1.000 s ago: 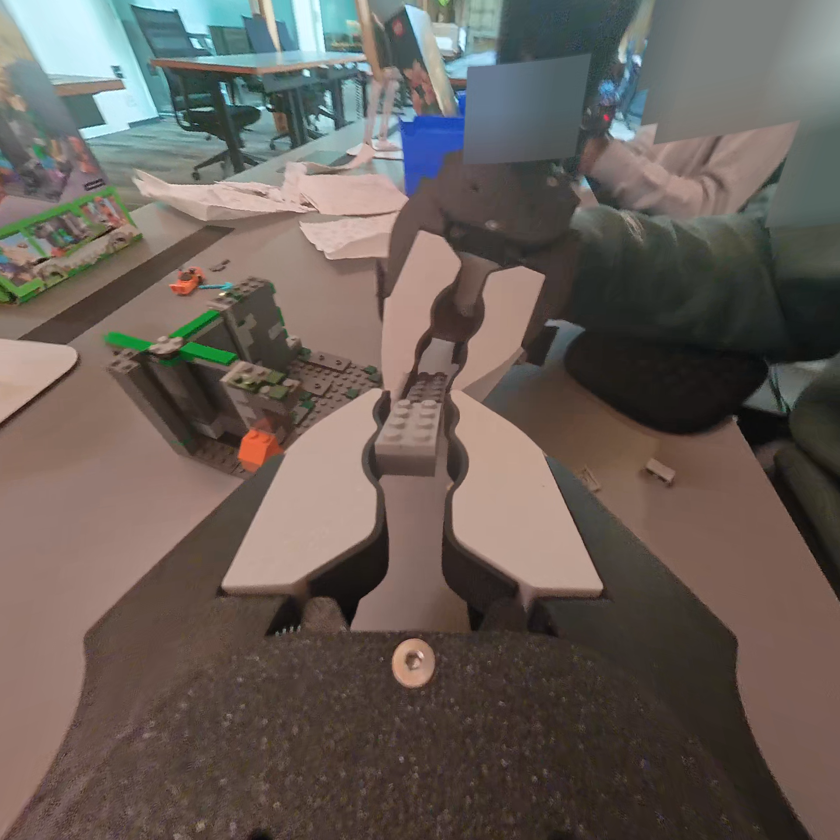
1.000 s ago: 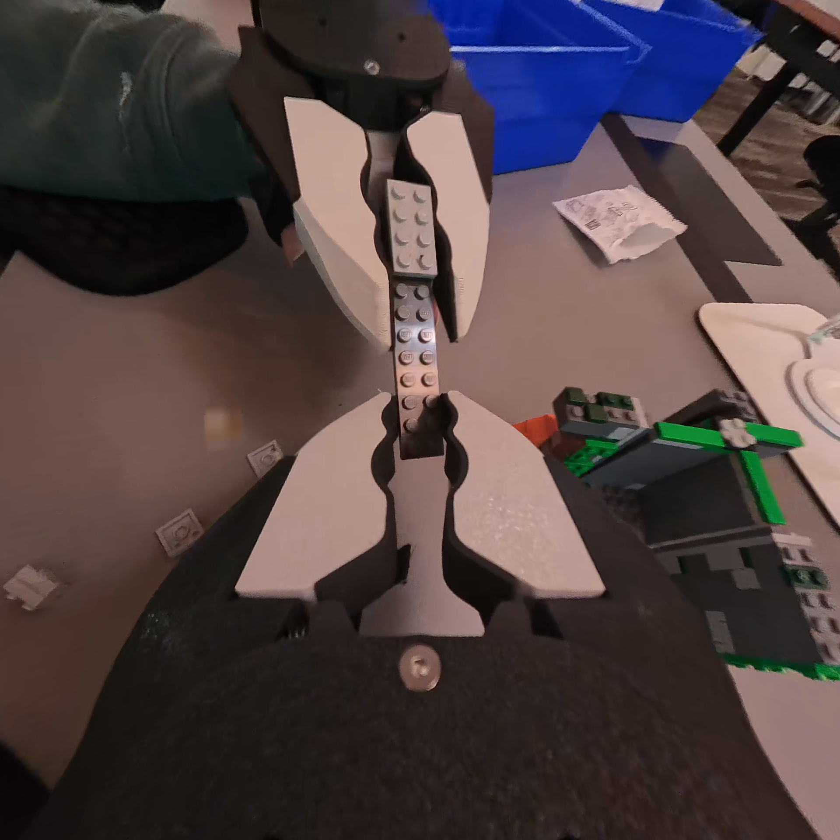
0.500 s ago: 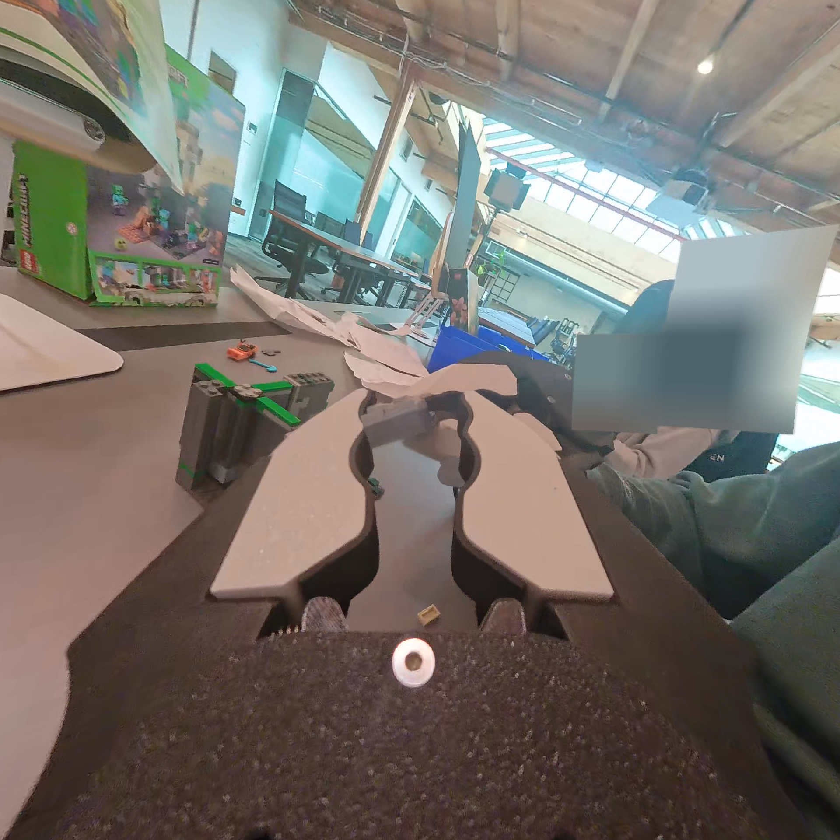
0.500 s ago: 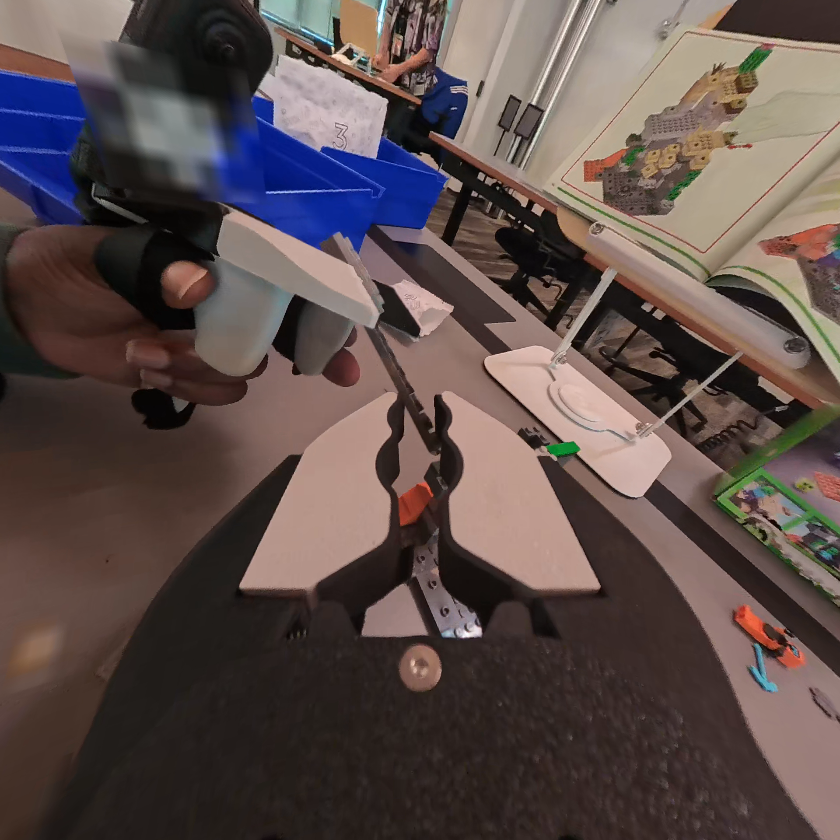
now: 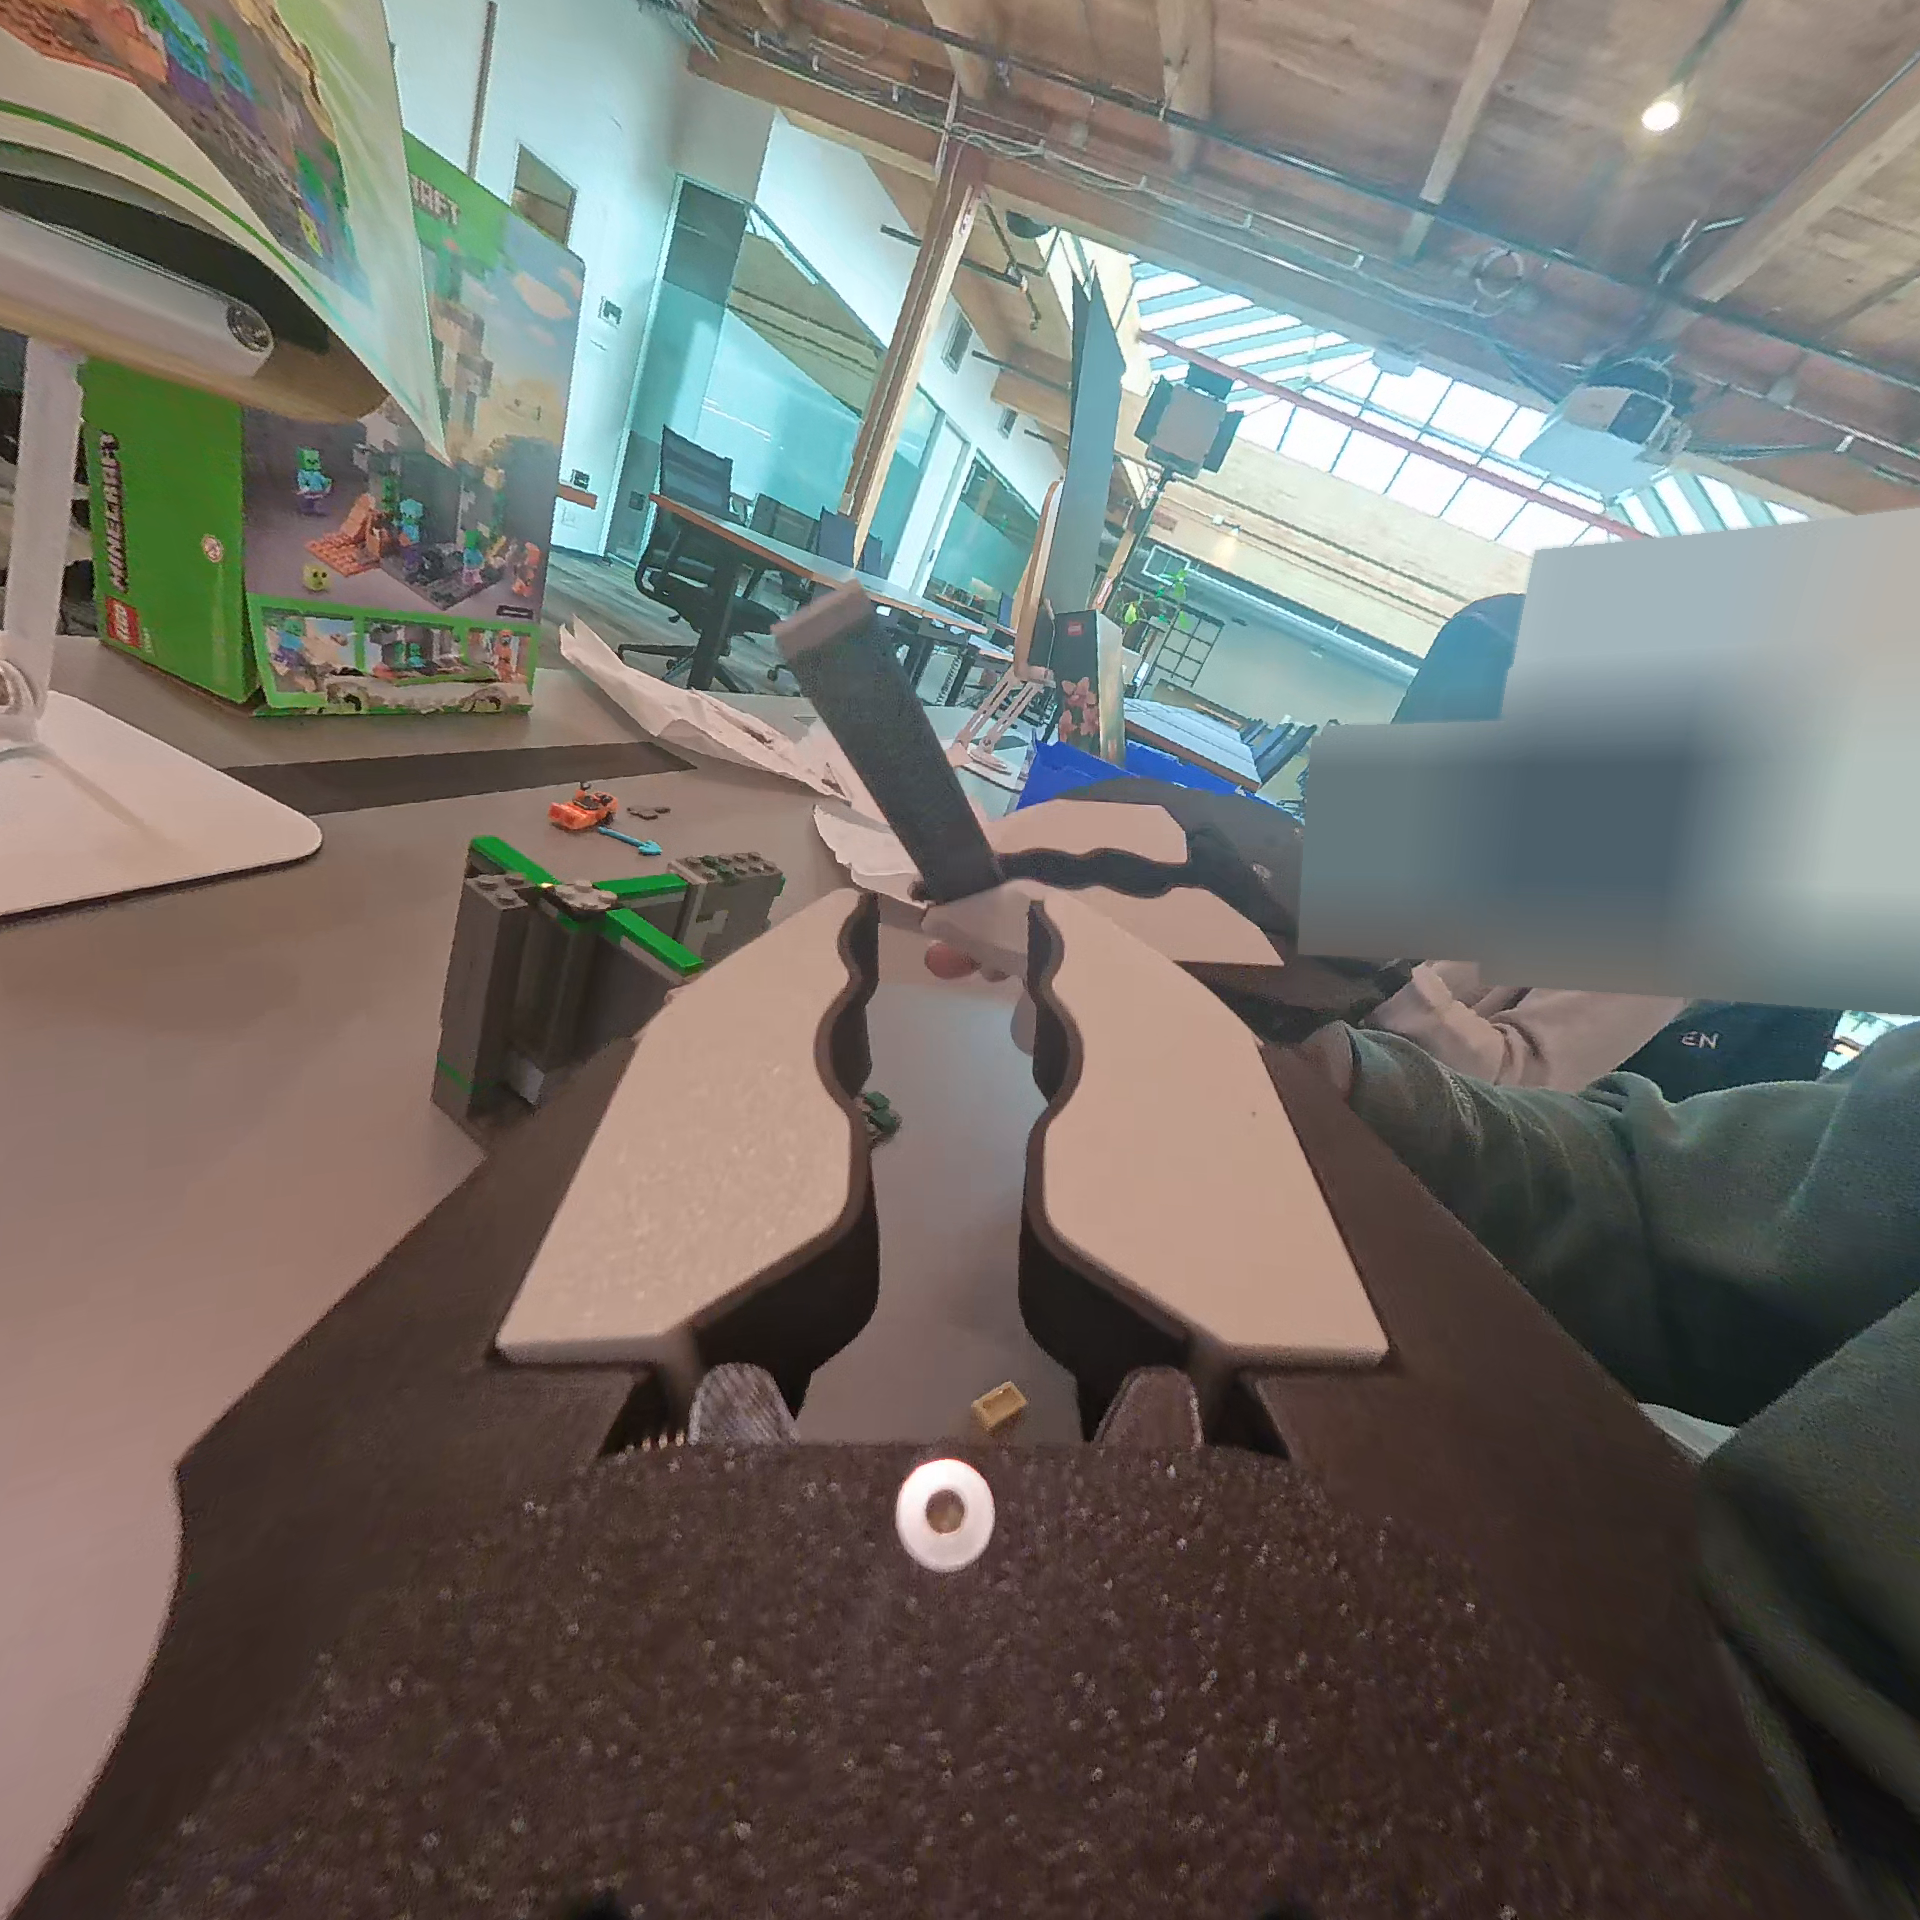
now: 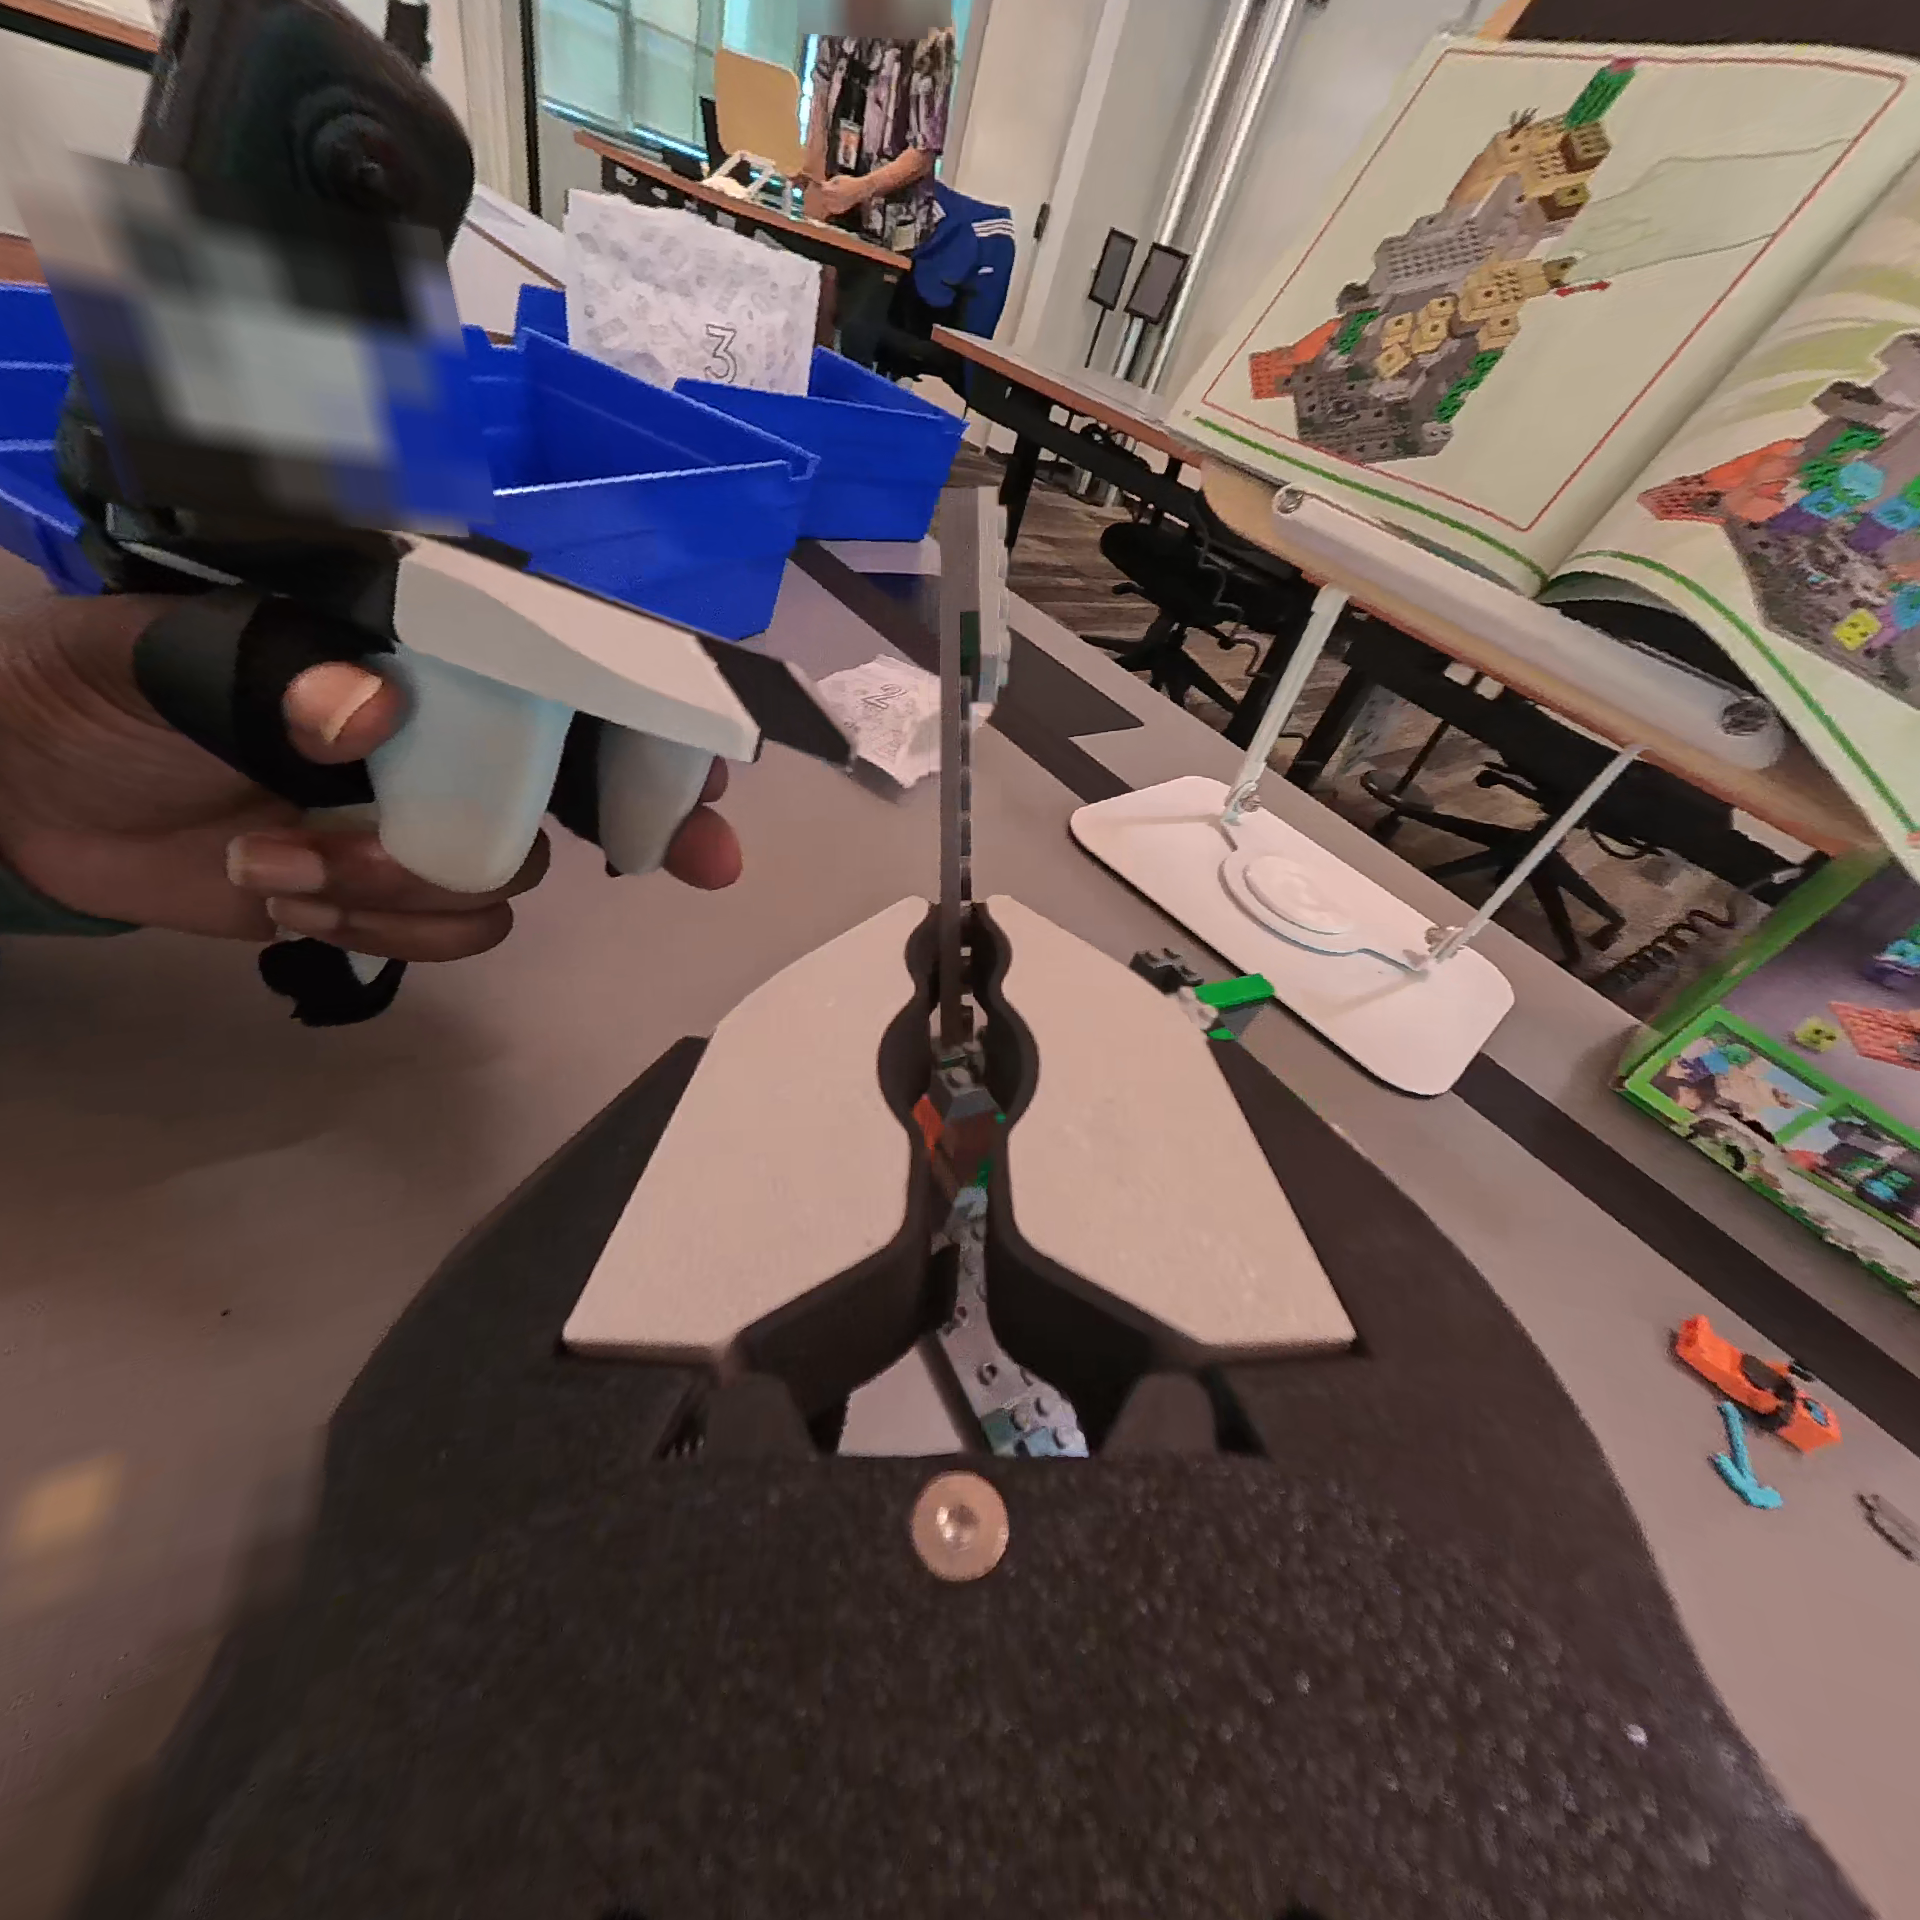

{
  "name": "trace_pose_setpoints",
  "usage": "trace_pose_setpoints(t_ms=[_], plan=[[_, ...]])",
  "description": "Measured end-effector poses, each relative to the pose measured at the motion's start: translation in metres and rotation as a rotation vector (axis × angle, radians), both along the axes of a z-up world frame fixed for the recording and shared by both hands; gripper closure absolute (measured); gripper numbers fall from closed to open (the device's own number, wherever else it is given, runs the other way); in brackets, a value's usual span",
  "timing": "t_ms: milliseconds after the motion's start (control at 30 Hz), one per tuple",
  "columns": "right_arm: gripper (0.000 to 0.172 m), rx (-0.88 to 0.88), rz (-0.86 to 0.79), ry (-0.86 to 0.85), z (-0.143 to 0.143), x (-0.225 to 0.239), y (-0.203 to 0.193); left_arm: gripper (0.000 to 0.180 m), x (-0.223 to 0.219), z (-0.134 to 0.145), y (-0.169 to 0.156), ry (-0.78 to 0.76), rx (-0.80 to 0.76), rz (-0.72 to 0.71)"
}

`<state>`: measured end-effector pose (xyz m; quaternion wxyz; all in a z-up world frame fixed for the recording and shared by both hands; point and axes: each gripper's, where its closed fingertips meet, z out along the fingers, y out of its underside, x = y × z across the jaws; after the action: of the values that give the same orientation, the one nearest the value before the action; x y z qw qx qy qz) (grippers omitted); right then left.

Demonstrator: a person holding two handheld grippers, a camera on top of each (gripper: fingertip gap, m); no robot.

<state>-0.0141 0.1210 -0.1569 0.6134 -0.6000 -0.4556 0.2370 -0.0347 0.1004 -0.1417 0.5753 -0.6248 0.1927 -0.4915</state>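
Now the left gripper (image 5: 951, 935) has let go, its jaws apart and empty mid-frame, while the right gripper (image 6: 958, 914) stays clamped on the long dark strip (image 6: 954, 727), which stands upright with the pale grey brick (image 6: 994, 613) stuck near its top.

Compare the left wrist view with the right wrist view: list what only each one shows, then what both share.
Only the left wrist view: a tan piece on the table between the open left tool, and the gray-and-green brick build standing whole. Only the right wrist view: blue bins and the hand on the left tool's handle. Both: the long dark plate clamped upright in the right tool, the orange toy, the set's box.
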Motion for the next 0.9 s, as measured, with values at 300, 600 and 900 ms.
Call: trace_pose_setpoints(t_ms=[300,600,900], plan=[[0.168,0.14,-0.053,-0.09,-0.007,-0.008,-0.002,0.15,0.008,0.0,-0.001,-0.04,-0.039,-0.006],[0.168,0.597,-0.202,-0.411,-0.011,-0.017,-0.002,0.156,0.0,-0.016,0.016,-0.102,-0.199,0.104],[0.166,0.648,-0.195,-0.488,-0.019,-0.024,-0.007,0.16,-0.002,-0.022,0.017,-0.106,-0.274,0.079]])
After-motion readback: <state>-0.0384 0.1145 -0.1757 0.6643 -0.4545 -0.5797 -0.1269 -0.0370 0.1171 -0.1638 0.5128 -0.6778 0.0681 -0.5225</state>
